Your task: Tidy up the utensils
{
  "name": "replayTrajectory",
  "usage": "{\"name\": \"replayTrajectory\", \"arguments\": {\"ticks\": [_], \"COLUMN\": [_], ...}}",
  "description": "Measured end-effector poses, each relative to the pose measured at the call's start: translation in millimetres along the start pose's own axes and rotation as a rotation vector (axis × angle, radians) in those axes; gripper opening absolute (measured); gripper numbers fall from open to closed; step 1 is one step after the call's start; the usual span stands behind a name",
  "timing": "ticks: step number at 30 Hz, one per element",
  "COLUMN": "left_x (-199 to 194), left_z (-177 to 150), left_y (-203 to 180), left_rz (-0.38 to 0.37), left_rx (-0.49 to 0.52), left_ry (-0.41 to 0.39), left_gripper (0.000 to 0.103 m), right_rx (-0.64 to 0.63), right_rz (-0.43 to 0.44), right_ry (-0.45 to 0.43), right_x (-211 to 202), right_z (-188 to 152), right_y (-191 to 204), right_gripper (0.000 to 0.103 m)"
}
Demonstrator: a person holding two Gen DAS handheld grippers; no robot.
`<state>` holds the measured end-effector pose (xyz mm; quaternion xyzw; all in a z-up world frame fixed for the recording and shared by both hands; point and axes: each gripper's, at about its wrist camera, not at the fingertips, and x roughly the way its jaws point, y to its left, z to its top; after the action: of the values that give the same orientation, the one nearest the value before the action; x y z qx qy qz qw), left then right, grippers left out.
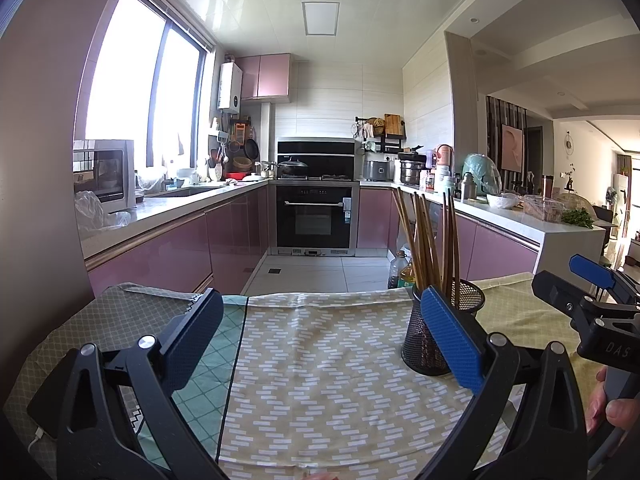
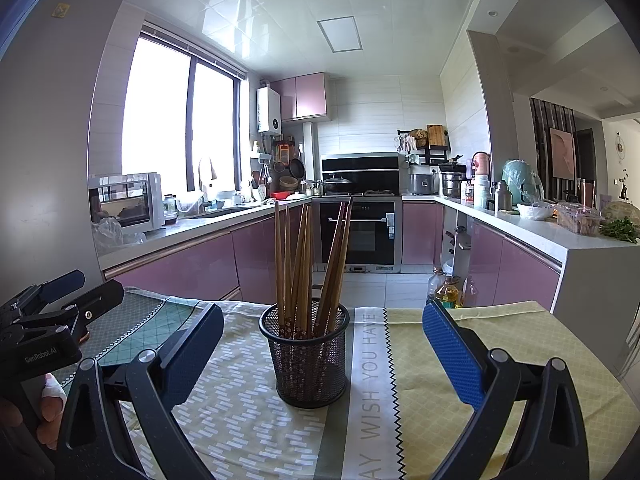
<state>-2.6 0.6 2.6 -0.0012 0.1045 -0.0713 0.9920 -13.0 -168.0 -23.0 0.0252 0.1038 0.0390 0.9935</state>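
A black mesh holder (image 2: pixel 307 354) stands upright on the patterned tablecloth (image 2: pixel 224 408) and holds several wooden chopsticks (image 2: pixel 304 264). In the right wrist view it sits between and just beyond the fingers. My right gripper (image 2: pixel 322 344) is open and empty. In the left wrist view the holder (image 1: pixel 434 332) with chopsticks (image 1: pixel 424 244) stands to the right, partly behind the right finger. My left gripper (image 1: pixel 320 328) is open and empty over bare cloth. The right gripper's body (image 1: pixel 588 304) shows at the far right.
The table edge (image 1: pixel 320 294) lies just beyond the holder, with oil bottles (image 2: pixel 446 290) on the floor behind it. Pink kitchen cabinets (image 1: pixel 236 236), an oven (image 1: pixel 314 216) and cluttered counters (image 2: pixel 532 224) lie farther back.
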Motion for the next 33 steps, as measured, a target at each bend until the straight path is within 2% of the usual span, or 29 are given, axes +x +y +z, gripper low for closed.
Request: {"name": "replayTrajectory", "arguments": {"ticks": [33], "left_x": [2.0], "left_z": [-1.6], "left_y": [-1.1], "left_rz": [0.001], "left_rx": [0.001], "left_ry": [0.005], "left_gripper": [0.097], "right_rx": [0.002], "right_rz": [-0.001], "right_ry": [0.002], "right_x": [0.9], "right_z": [0.9], "right_y": [-0.6], "right_gripper": [0.097]}}
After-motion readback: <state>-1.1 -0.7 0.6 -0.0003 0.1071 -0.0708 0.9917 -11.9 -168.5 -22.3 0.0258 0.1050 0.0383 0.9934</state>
